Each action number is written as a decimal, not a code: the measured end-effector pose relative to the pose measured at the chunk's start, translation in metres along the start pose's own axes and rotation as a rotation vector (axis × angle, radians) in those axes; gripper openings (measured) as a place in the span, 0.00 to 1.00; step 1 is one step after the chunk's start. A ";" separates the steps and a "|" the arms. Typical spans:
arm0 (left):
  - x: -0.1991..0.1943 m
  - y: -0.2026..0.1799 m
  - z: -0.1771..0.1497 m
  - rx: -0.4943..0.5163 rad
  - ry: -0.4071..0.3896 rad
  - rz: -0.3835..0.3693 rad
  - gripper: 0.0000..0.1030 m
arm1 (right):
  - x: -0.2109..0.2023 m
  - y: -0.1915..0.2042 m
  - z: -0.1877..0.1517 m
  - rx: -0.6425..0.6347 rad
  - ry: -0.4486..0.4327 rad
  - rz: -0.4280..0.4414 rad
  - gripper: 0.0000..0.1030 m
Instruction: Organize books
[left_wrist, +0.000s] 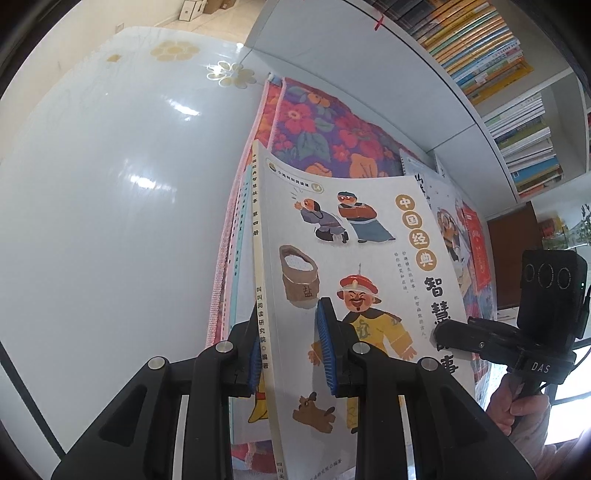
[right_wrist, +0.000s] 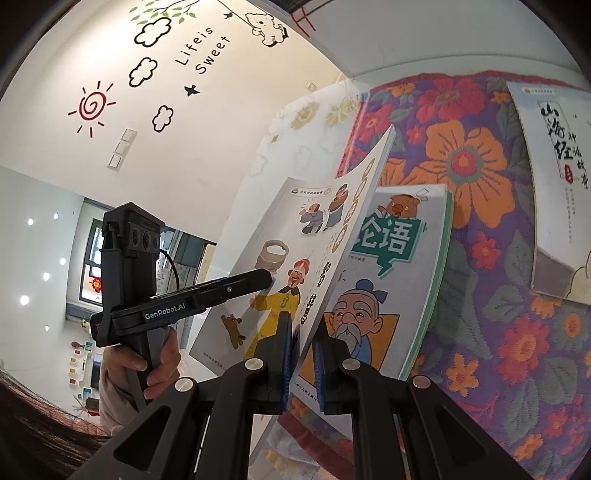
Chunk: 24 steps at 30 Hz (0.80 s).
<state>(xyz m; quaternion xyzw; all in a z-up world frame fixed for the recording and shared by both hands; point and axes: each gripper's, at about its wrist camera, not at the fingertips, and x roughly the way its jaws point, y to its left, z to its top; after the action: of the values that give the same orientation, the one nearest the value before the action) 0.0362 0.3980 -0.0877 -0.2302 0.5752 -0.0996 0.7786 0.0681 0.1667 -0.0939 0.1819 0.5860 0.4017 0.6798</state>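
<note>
The left gripper (left_wrist: 291, 354) is pinching the spine edge of a white storybook (left_wrist: 354, 266), its blue pads (left_wrist: 327, 350) pressing on both sides of the cover, one beside the printed spine and one on the front near the drawing of a man in a yellow robe. It is pointing steeply downward, so its wrist camera is looking along the book toward the flowered cloth (left_wrist: 325, 125) below.

The right gripper (right_wrist: 303, 354) is clamping the opposite long edge of the same storybook (right_wrist: 273, 266), jaws pressed together on the thin cover, and is angling down less steeply. In the left wrist view, the right gripper (left_wrist: 443, 332) is reaching in from the right side, with the person's right hand (left_wrist: 517, 406) wrapping around its handle. In the right wrist view, the left gripper (right_wrist: 264, 278) is coming in from the left, and the left hand (right_wrist: 155, 365) is gripping its handle with fingers curling around the front.

The storybook is hanging tilted between the two grippers, above a green-lettered book (right_wrist: 399, 266) that is lying flat on the cloth. Another white book (right_wrist: 554, 184) is lying further off on the cloth. The cloth is covering part of a glossy white table (left_wrist: 110, 221), and a bookshelf (left_wrist: 491, 62) is standing behind it.
</note>
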 end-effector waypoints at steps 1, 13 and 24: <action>0.002 0.000 0.000 0.000 0.003 -0.001 0.21 | 0.001 -0.002 0.000 0.009 0.001 0.000 0.10; 0.018 0.004 0.000 -0.010 0.045 -0.009 0.21 | 0.012 -0.020 -0.013 0.088 0.021 -0.019 0.10; 0.018 0.003 0.001 -0.012 0.047 0.016 0.30 | 0.022 -0.029 -0.019 0.127 0.017 -0.043 0.10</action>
<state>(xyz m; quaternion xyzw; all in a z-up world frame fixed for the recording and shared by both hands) 0.0428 0.3931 -0.1040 -0.2277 0.5958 -0.0953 0.7643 0.0599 0.1611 -0.1336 0.2087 0.6197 0.3507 0.6704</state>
